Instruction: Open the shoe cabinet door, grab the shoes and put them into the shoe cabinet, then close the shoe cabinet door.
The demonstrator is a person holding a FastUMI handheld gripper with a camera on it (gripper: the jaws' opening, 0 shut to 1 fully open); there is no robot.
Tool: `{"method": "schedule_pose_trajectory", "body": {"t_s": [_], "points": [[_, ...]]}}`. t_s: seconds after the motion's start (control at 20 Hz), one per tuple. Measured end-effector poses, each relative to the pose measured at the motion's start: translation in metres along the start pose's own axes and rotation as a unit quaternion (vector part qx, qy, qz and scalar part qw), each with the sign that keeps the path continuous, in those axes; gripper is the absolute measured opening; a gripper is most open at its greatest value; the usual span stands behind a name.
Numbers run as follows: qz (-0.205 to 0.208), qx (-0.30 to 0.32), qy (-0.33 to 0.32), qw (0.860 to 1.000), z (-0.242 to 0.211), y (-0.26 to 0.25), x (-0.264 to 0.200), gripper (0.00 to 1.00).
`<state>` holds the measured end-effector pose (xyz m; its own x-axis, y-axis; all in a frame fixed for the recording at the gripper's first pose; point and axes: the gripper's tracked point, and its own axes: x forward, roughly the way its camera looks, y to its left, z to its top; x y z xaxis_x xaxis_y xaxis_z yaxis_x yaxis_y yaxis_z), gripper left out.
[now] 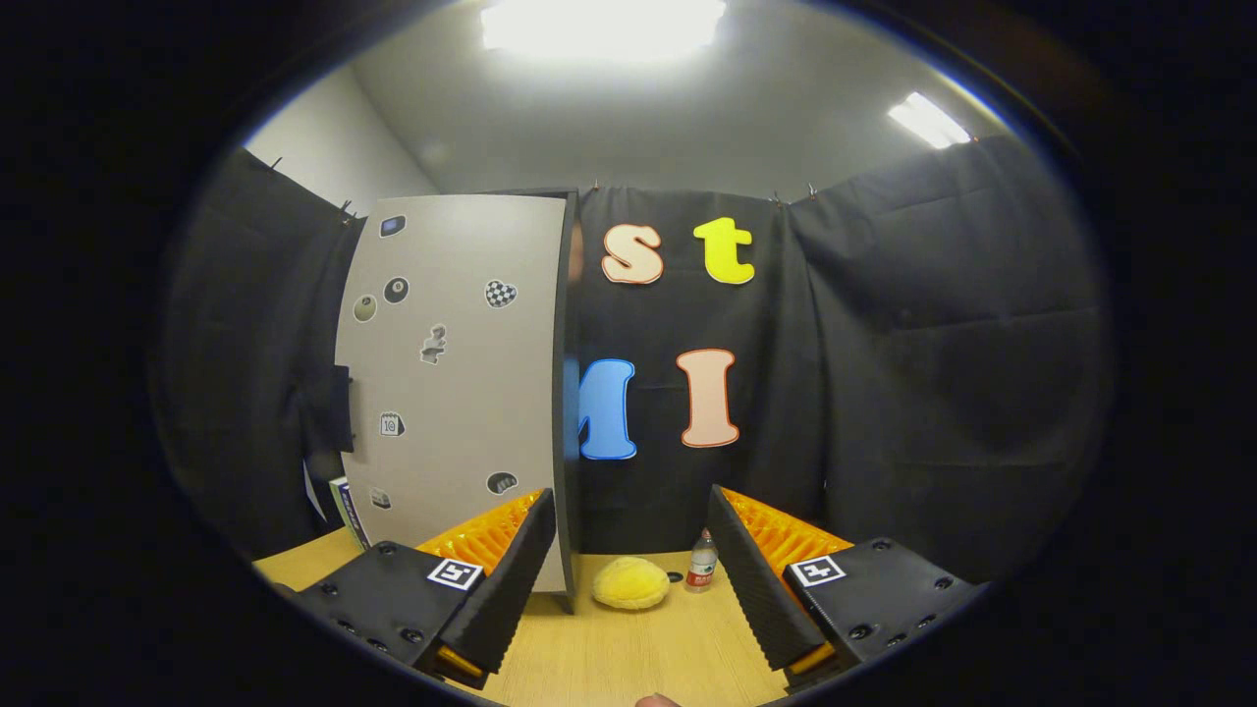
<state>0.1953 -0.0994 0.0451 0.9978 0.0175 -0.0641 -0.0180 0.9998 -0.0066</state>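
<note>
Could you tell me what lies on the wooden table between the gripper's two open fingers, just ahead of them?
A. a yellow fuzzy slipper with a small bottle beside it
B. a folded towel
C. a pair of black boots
A: the yellow slipper lies between the open gripper's fingers, the small bottle beside it.

A shoe cabinet door [457, 388] is seen standing on the table [609, 658], left of a plush shoe [630, 583] and a small bottle [701, 564], both flanked by the spread fingers of the gripper [628, 550].

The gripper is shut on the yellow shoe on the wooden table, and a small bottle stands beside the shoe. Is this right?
Not quite: the gripper is open, its fingers apart and holding nothing. The yellow shoe lies beyond them on the table, with the bottle beside it, as the gripper view shows.
</note>
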Motion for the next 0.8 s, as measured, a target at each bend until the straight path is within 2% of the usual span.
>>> {"method": "schedule_pose_trajectory", "body": {"t_s": [0.8], "points": [[-0.003,0.024,-0.030,0.999,0.0081,0.0024,-0.0066,0.97]]}}
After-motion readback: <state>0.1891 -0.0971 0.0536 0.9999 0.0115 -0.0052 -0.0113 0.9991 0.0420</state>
